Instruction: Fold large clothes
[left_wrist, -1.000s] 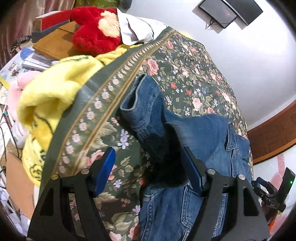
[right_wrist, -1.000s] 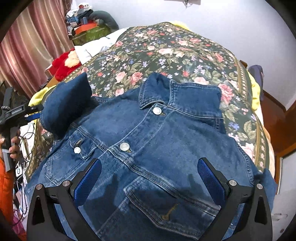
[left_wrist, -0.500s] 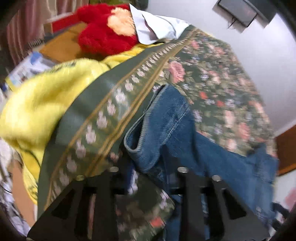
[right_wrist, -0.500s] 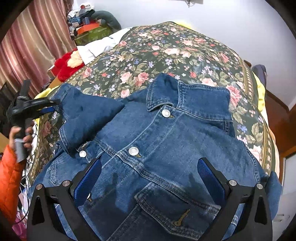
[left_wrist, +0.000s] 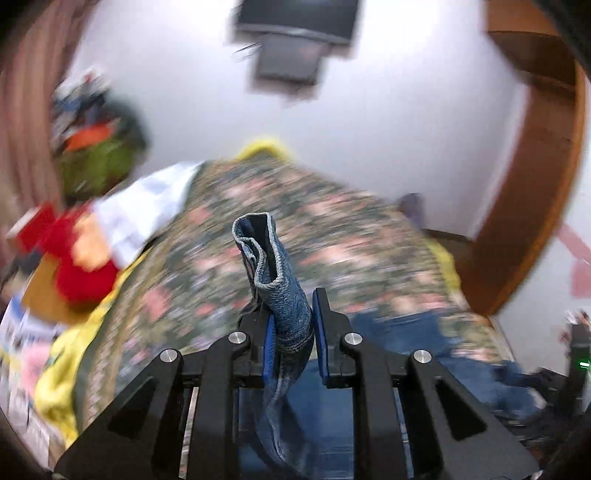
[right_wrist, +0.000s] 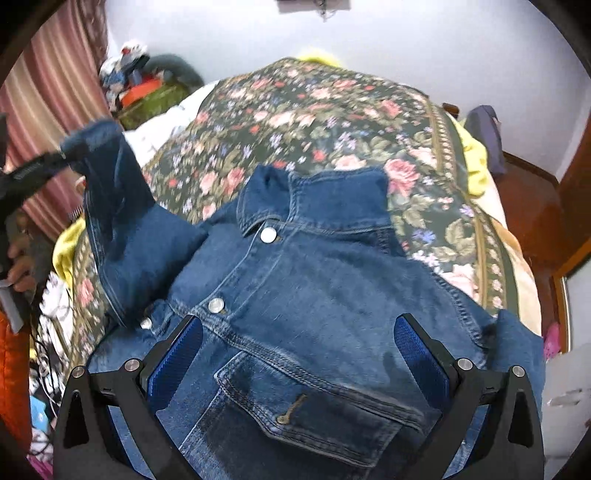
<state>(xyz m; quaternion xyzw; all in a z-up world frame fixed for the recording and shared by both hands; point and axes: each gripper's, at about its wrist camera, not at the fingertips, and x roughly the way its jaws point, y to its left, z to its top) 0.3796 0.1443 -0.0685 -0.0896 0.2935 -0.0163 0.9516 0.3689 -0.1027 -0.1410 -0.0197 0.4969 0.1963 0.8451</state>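
A blue denim jacket (right_wrist: 314, 280) lies front up, buttoned, on a floral bedspread (right_wrist: 314, 110). My right gripper (right_wrist: 297, 325) hovers open over its chest pocket, fingers either side and nothing between them. My left gripper (left_wrist: 293, 317) has the jacket's sleeve between its blue pads; the jaws are closing and press on the denim. The cuff (left_wrist: 258, 243) sticks up past the fingertips. In the right wrist view that sleeve (right_wrist: 122, 221) is lifted up and to the left off the bed, with the left gripper (right_wrist: 62, 155) at its end. The left wrist view is motion-blurred.
A red plush toy (left_wrist: 81, 266) and a yellow blanket (left_wrist: 62, 369) sit off the bed's left edge. Clutter (right_wrist: 147, 92) and a striped curtain (right_wrist: 48, 92) stand at the far left. A person's hand (right_wrist: 20, 266) and orange sleeve (right_wrist: 11, 369) are at the left. A wooden frame (left_wrist: 517, 221) is to the right.
The left gripper went from open beside the sleeve to shut on it, then lifted it up off the bed while rolling. The right gripper shifted a little over the jacket and stayed open.
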